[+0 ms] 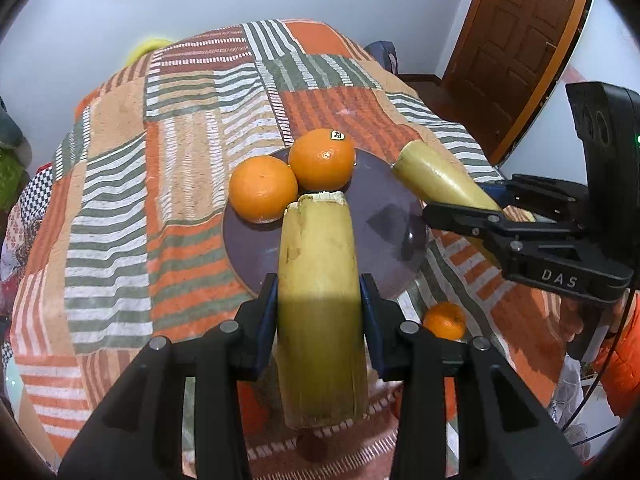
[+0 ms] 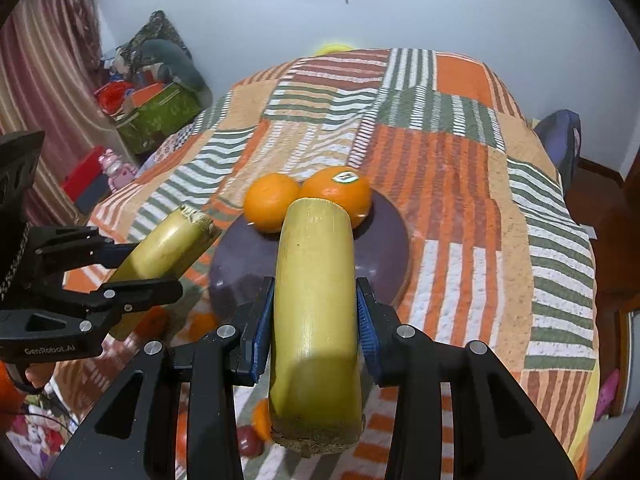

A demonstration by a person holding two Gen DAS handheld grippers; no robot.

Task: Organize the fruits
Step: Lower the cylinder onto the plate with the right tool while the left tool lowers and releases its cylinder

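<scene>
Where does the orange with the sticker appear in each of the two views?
Left wrist view: the stickered orange sits just above centre, at the far edge of the purple plate.
Right wrist view: the same orange is near centre, partly hidden by the held stalk.
Shared landmark: the plain orange touching its left side.

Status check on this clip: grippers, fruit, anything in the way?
Left gripper shut on a yellow-green stalk piece; right gripper shut on another. Two oranges on the purple plate. Plate's near half bare.
</scene>
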